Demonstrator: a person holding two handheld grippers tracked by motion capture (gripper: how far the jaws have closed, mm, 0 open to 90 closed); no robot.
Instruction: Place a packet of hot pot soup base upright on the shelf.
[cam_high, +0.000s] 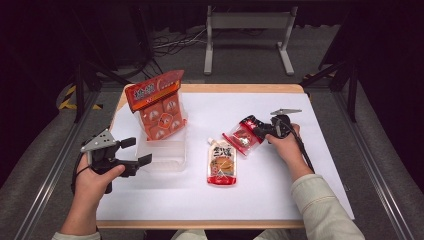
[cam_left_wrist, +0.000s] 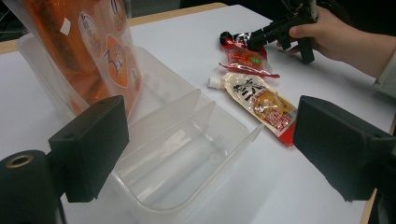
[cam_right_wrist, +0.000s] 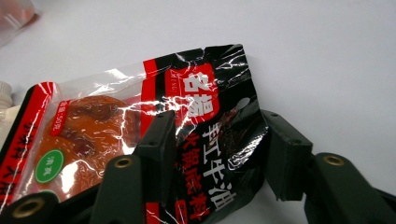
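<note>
- The right claw (cam_high: 256, 127) has its jaws on either side of the black end of the red sachet (cam_high: 243, 135), which lies on the bench (cam_high: 300, 165) well to the right of the bin (cam_high: 167, 150); the jaws are partly closed, and whether the pads already press the film is hard to tell.
- In the right gripper view the sachet (cam_right_wrist: 154, 140) is cut off at the bottom and left, and the jaws cover part of its print.
- The spouted pouch (cam_high: 221, 163) lies flat just right of the bin, its cap touching or just short of the sachet.
- The left claw (cam_high: 136, 151) hangs open and empty at the bin's left side.
- An orange bag (cam_high: 159, 102) stands in the bin's far end; in the left gripper view its top is cut off.
- The bin's clear dividers (cam_left_wrist: 187, 112) are faint, so the compartments are hard to count.
</note>
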